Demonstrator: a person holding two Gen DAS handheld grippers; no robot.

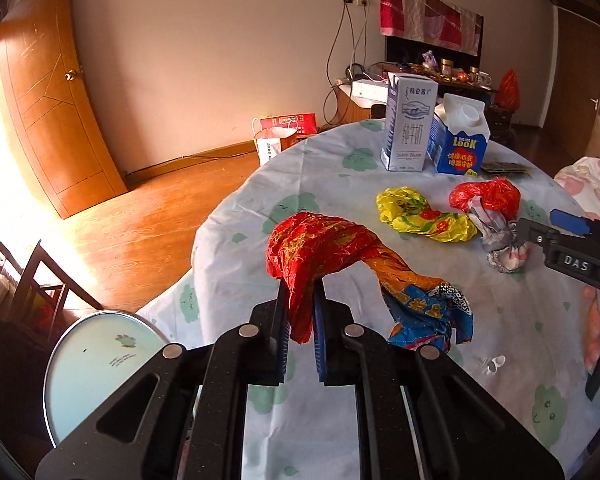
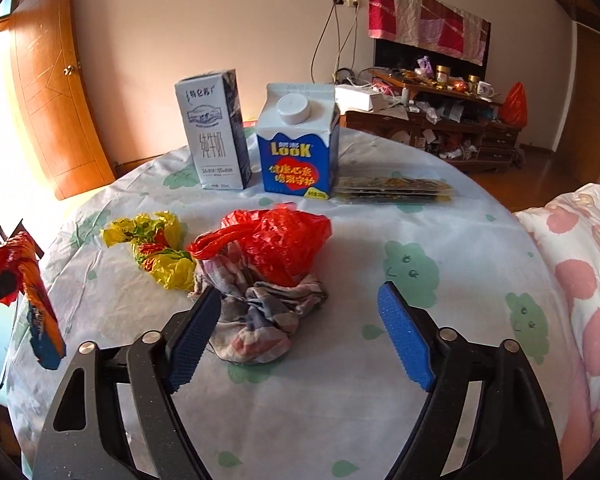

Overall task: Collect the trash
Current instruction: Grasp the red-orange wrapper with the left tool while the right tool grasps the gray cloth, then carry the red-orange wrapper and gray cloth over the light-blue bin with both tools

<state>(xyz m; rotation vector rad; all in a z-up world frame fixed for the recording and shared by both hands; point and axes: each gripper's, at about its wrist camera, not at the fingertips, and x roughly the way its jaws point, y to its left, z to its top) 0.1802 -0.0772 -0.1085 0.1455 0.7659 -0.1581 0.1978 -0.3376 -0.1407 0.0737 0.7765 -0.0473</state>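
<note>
Trash on the round table (image 2: 380, 360), largest first: two milk cartons (image 2: 296, 140) far; checked rag with red bag (image 2: 268, 248) centre; yellow wrapper (image 2: 156, 244) left, all uncollected. Left gripper (image 1: 300, 312) clamps a lifted red-orange wrapper (image 1: 320, 248). Right gripper (image 2: 300, 312) gapes by the rag.

glossy wrapper (image 1: 324, 252) (crinkled), cloth rag (image 2: 260, 316)

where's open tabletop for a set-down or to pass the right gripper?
Bare tablecloth lies right of the red plastic bag, between the flat packets and the pink-dotted bedding; also the near strip under the open right gripper. Crowded: the cartons at the far edge, and the yellow wrapper, bag and crumpled cloth clustered centre-left.
</note>
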